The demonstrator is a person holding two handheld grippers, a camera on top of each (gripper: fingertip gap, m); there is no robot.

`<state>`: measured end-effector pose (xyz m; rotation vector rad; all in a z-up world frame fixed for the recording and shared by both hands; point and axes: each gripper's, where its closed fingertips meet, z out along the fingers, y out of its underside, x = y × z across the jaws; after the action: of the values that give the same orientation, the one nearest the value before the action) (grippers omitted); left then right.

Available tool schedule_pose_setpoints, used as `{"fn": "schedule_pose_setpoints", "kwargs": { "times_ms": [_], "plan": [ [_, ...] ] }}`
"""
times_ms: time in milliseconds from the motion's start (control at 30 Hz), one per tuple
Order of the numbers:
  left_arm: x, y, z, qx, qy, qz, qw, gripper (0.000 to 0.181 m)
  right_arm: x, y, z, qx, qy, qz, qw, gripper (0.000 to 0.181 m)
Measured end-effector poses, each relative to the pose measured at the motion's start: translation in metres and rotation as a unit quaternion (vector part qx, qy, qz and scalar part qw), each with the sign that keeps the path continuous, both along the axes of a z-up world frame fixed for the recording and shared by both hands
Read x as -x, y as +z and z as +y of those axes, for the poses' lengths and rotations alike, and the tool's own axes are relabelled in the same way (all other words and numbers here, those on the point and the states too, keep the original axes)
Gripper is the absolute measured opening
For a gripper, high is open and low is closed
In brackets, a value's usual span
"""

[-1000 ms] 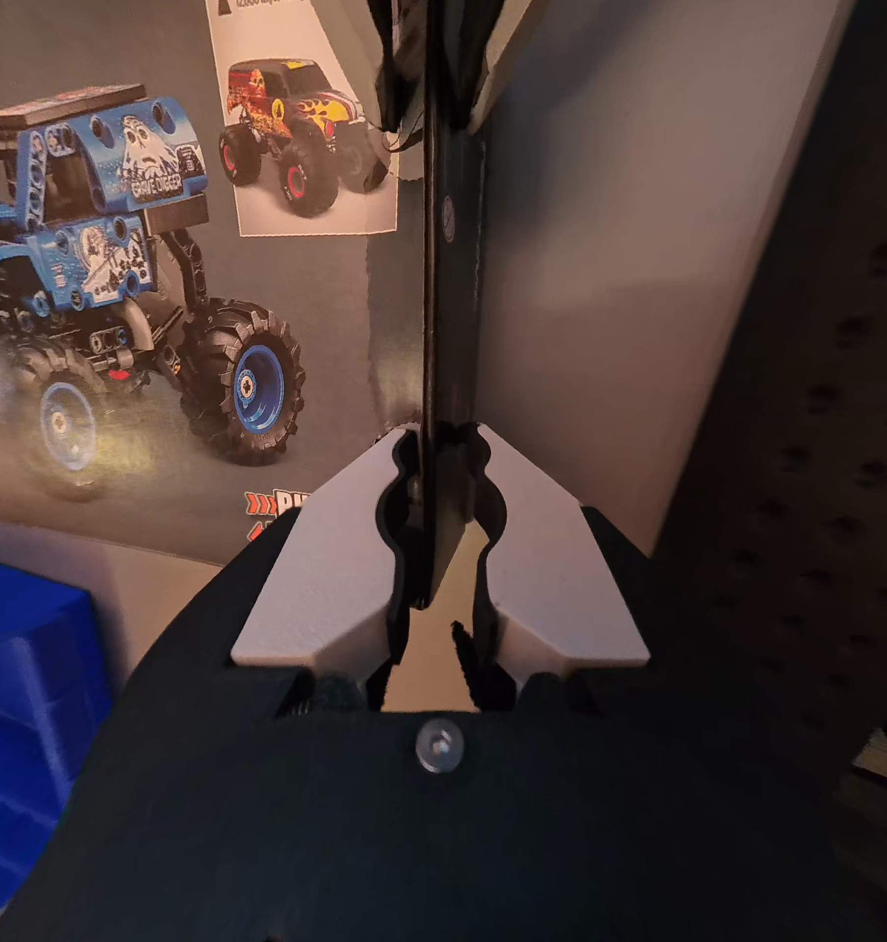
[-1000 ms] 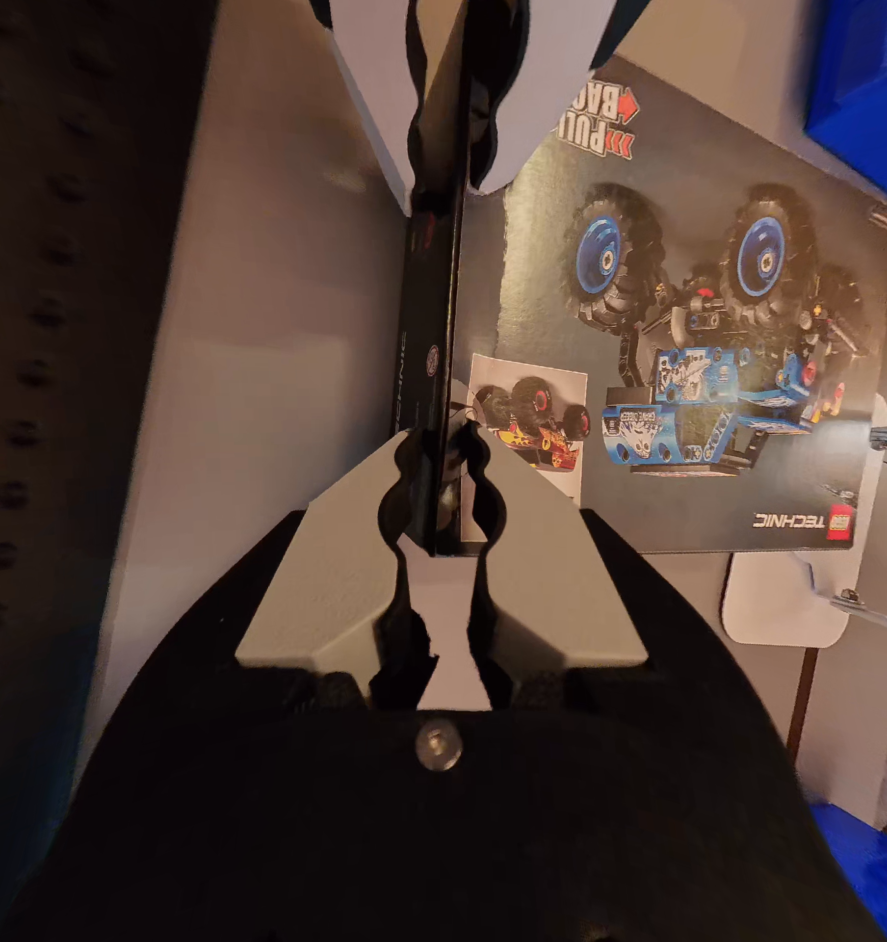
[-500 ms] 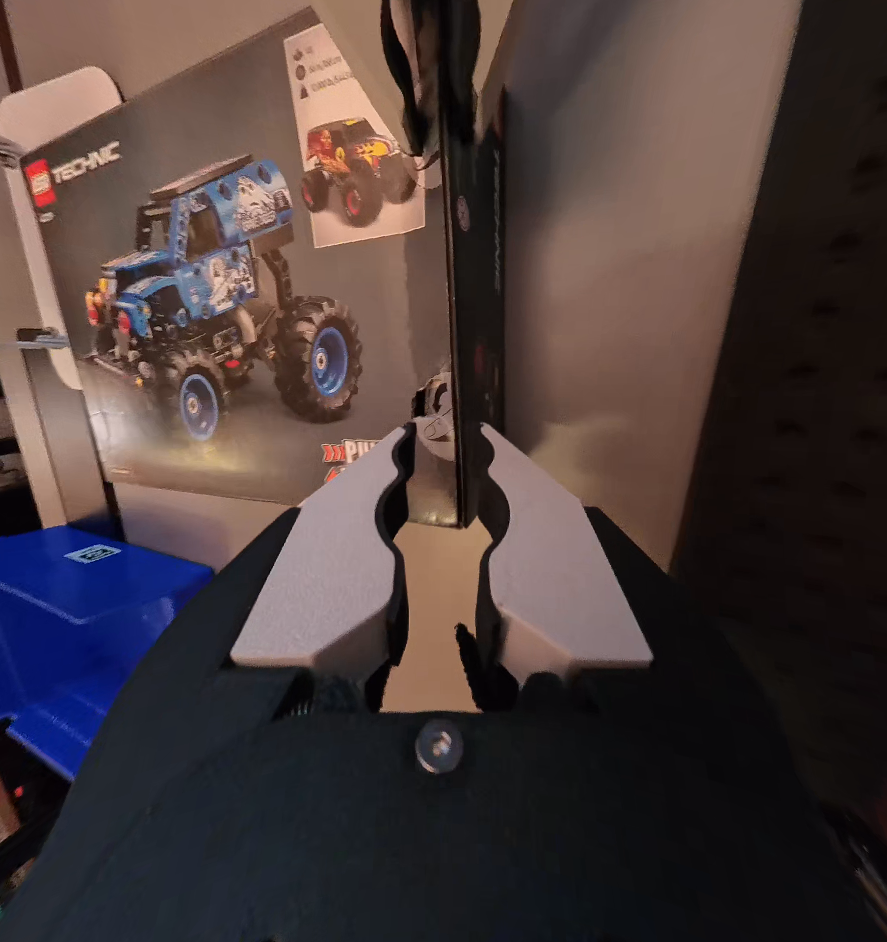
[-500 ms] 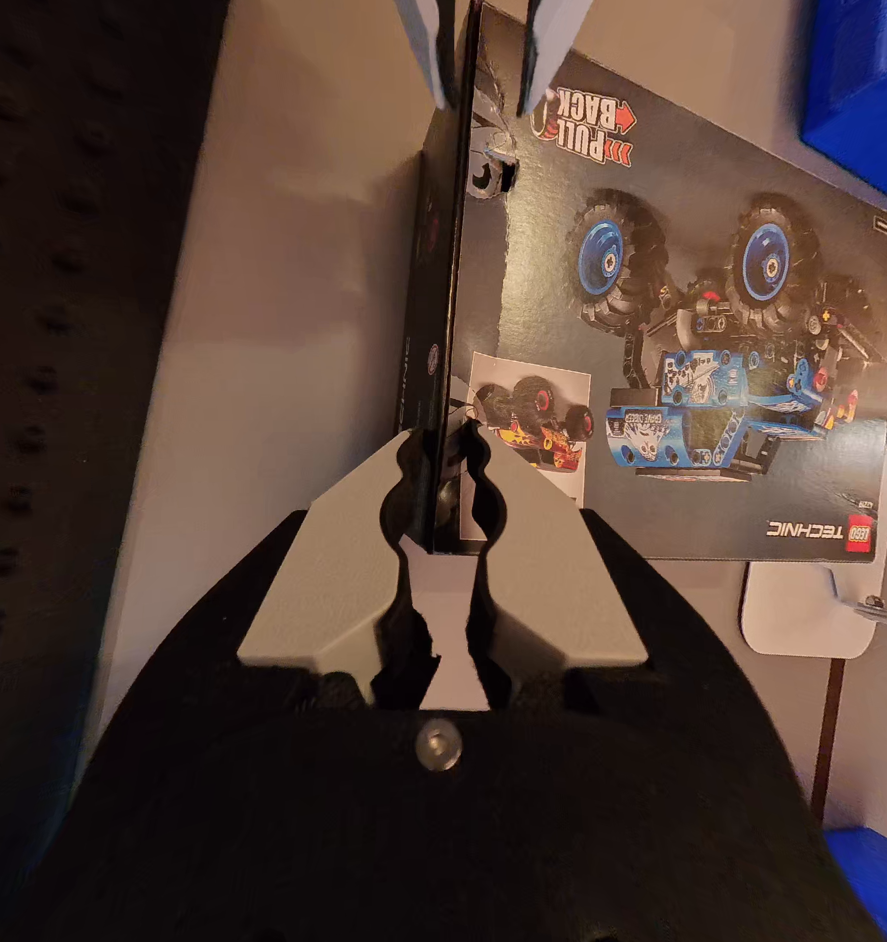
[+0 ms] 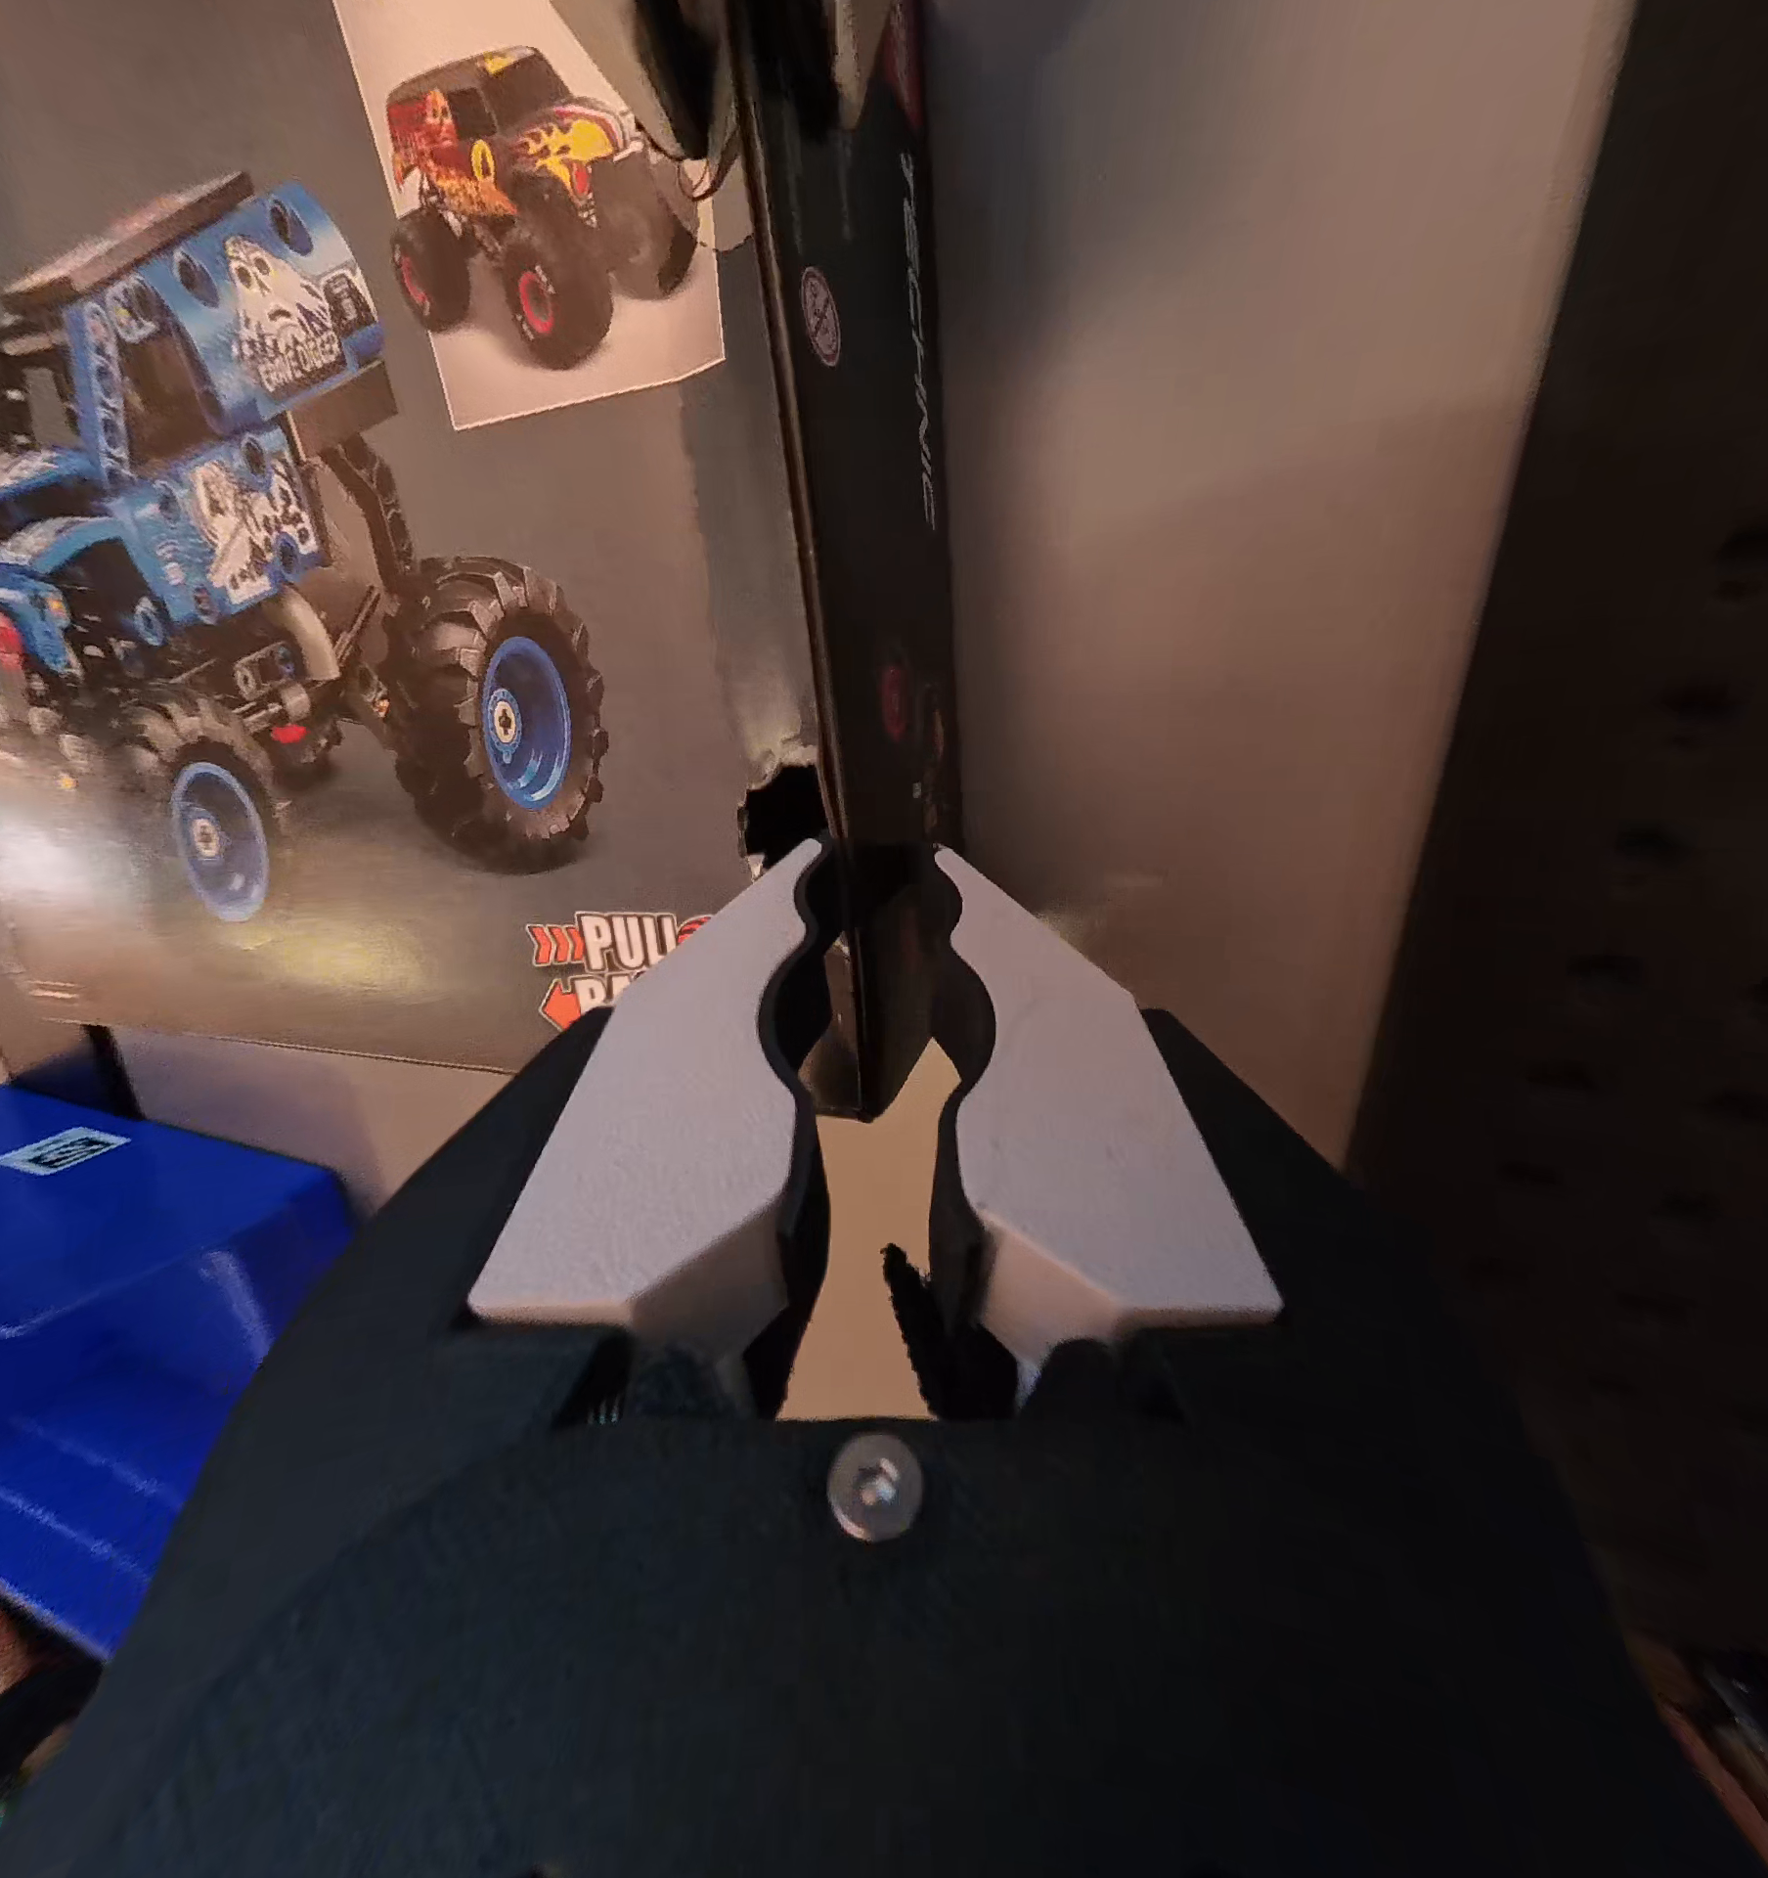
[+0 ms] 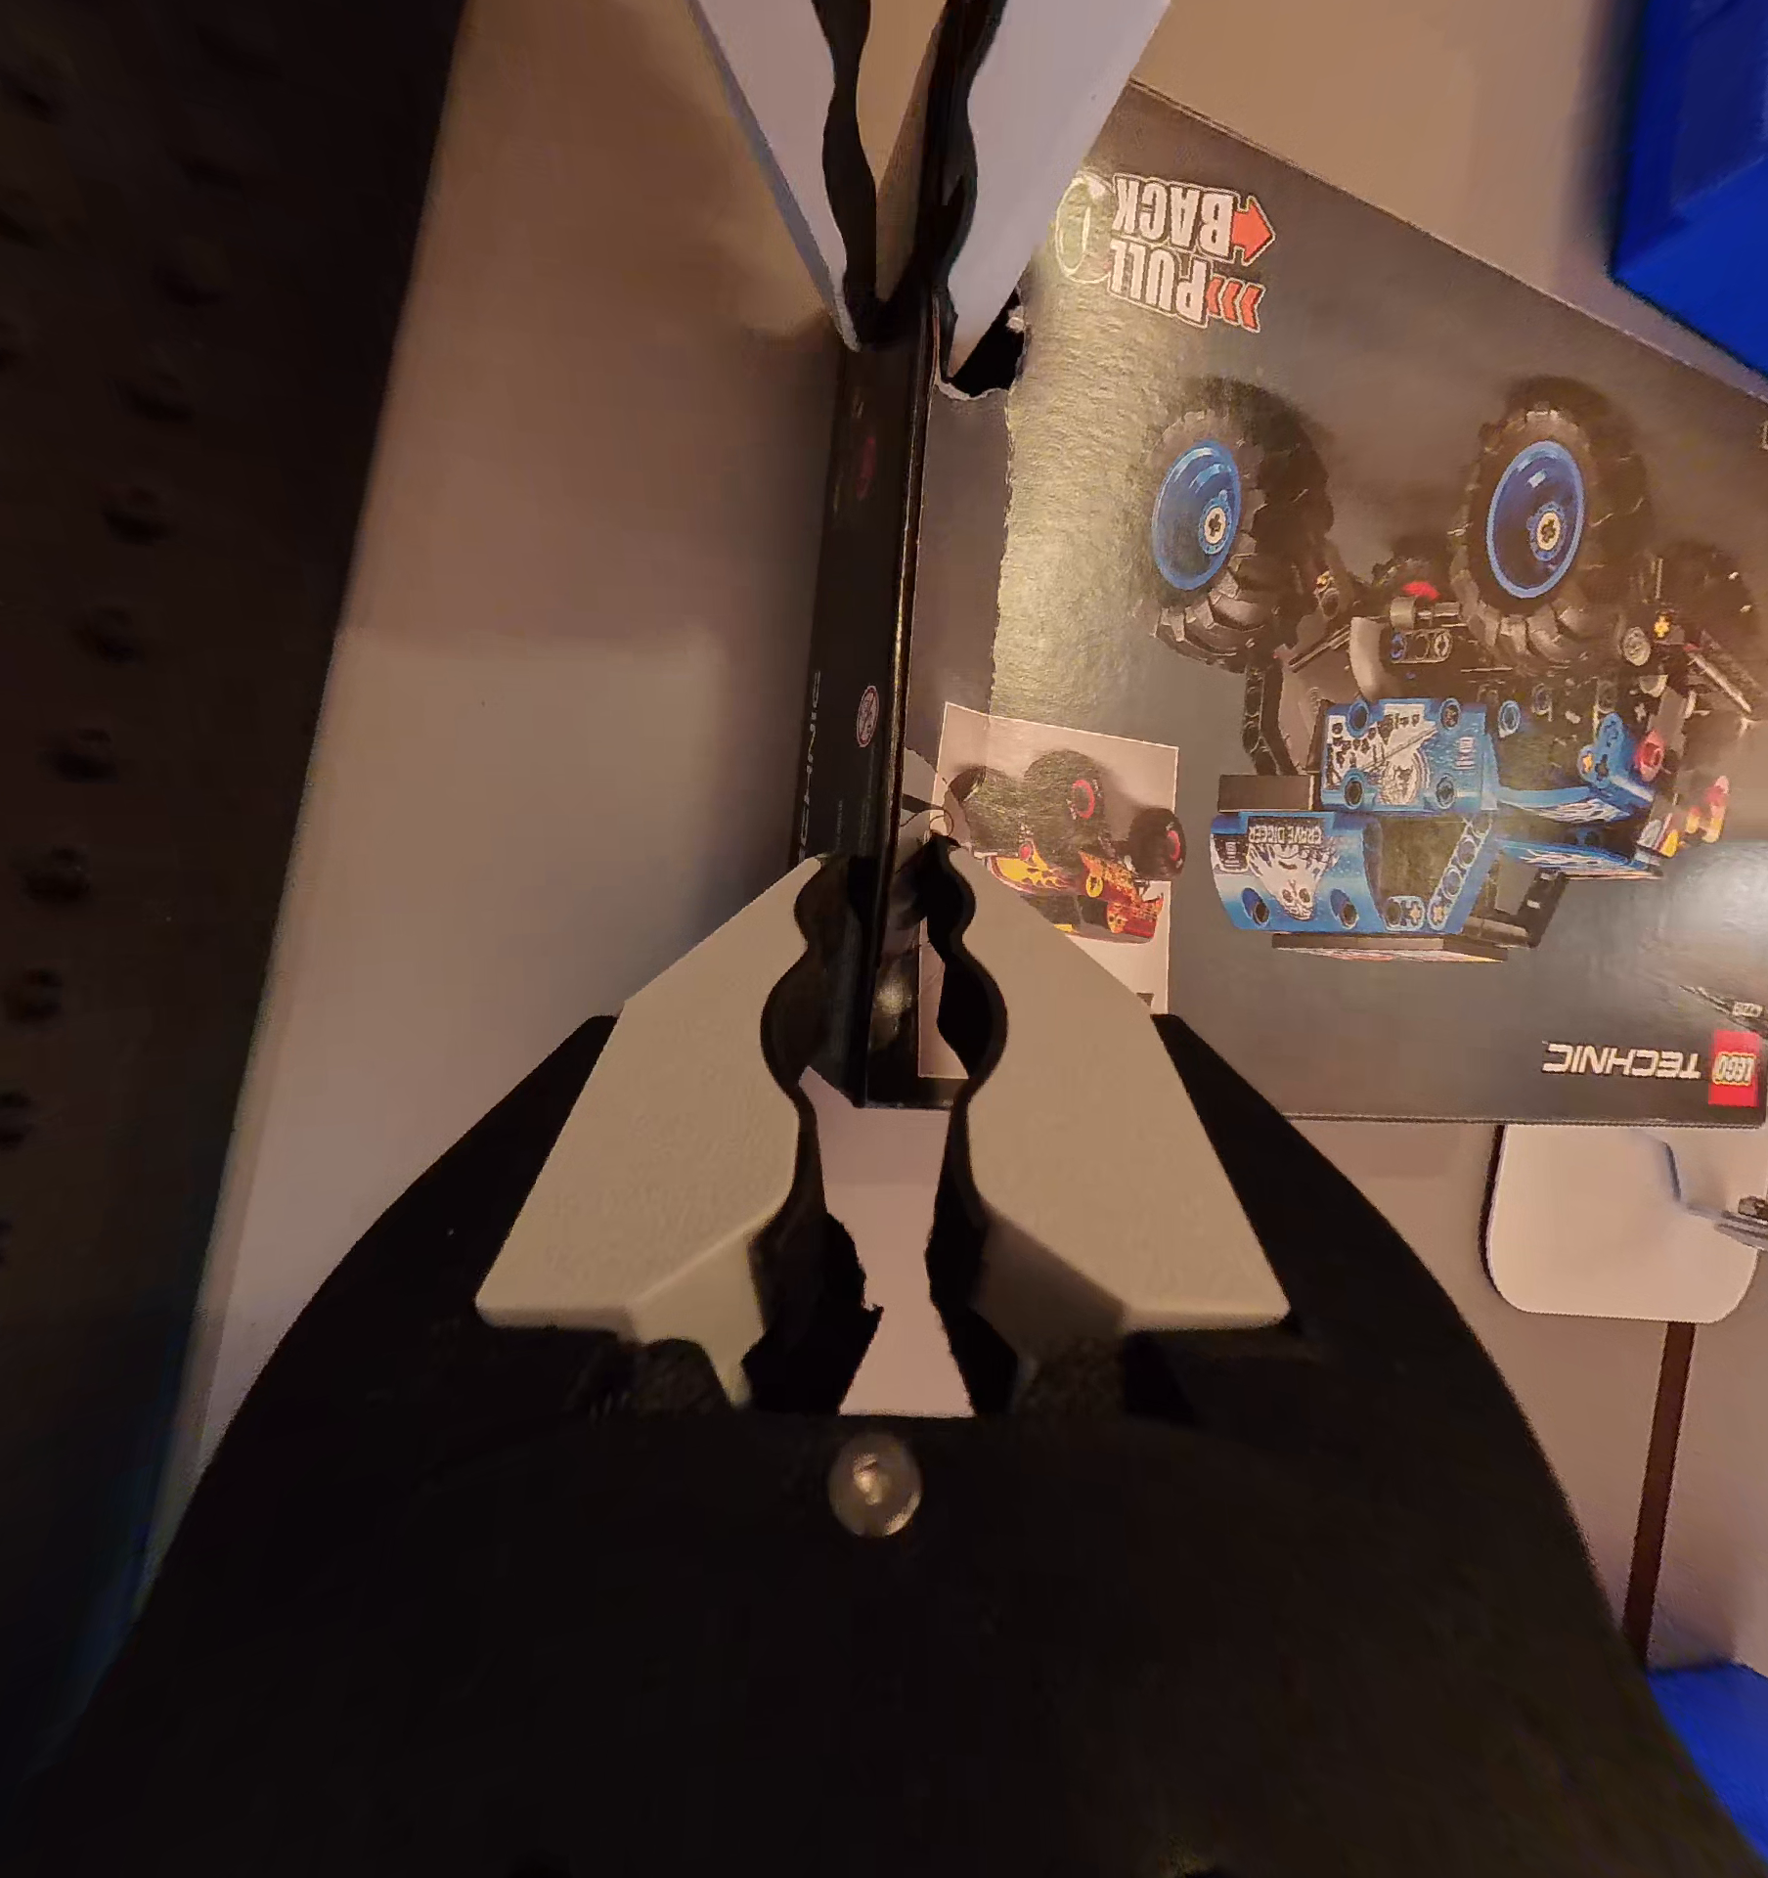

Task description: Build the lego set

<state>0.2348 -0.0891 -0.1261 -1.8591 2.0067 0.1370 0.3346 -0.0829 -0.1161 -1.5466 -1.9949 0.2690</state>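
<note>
Left gripper (image 5: 880,976), slack half a second ago, now pinches the box flap (image 5: 865,528) again opposite the clamped right gripper (image 6: 885,976); opening underway, building not begun.

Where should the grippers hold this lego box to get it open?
Grip the box's thin black side flap edge-on, one gripper from each end. The left gripper and right gripper already pinch it so. A torn notch at the corner suggests pulling there.

Left gripper (image 5: 880,864) and right gripper (image 6: 885,869) face each other, jaws of each narrowed, pinching something thin.
</note>
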Motion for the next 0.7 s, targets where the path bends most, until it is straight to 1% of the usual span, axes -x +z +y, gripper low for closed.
{"fn": "schedule_pose_setpoints", "kwargs": {
  "times_ms": [67, 167, 200, 233, 333, 400, 533, 700],
  "plan": [
    [-0.001, -0.002, -0.001, 0.035, 0.01, -0.006, 0.999, 0.01, 0.0, 0.0, 0.0, 0.0, 0.0, 0.0, 1.0, 0.014],
    [-0.005, -0.006, -0.005, 0.122, 0.031, -0.048, 0.991, 0.006, 0.0, 0.0, 0.0, 0.007, -0.003, 0.005, 1.0, 0.013],
    [-0.007, -0.005, -0.005, 0.142, 0.036, -0.064, 0.987, 0.005, 0.001, 0.0, -0.001, 0.014, -0.005, 0.009, 1.0, 0.014],
    [-0.007, -0.005, -0.005, 0.146, 0.039, -0.063, 0.986, 0.005, 0.001, 0.0, -0.001, 0.021, -0.007, 0.015, 1.0, 0.014],
    [-0.01, -0.005, -0.005, 0.123, 0.041, -0.05, 0.99, 0.008, 0.0, 0.003, 0.001, 0.022, -0.02, 0.018, 0.999, 0.015],
    [-0.011, -0.005, -0.004, 0.105, 0.041, -0.049, 0.992, 0.009, -0.001, 0.002, 0.003, -0.008, -0.029, 0.003, 1.0, 0.015],
    [-0.012, -0.006, -0.004, 0.107, 0.041, -0.072, 0.991, 0.009, 0.0, -0.002, 0.003, -0.048, -0.022, -0.02, 0.998, 0.015],
    [-0.014, -0.006, -0.003, 0.096, 0.041, -0.081, 0.991, 0.007, 0.001, -0.006, 0.002, -0.029, -0.004, -0.058, 0.998, 0.012]
  ]
}}
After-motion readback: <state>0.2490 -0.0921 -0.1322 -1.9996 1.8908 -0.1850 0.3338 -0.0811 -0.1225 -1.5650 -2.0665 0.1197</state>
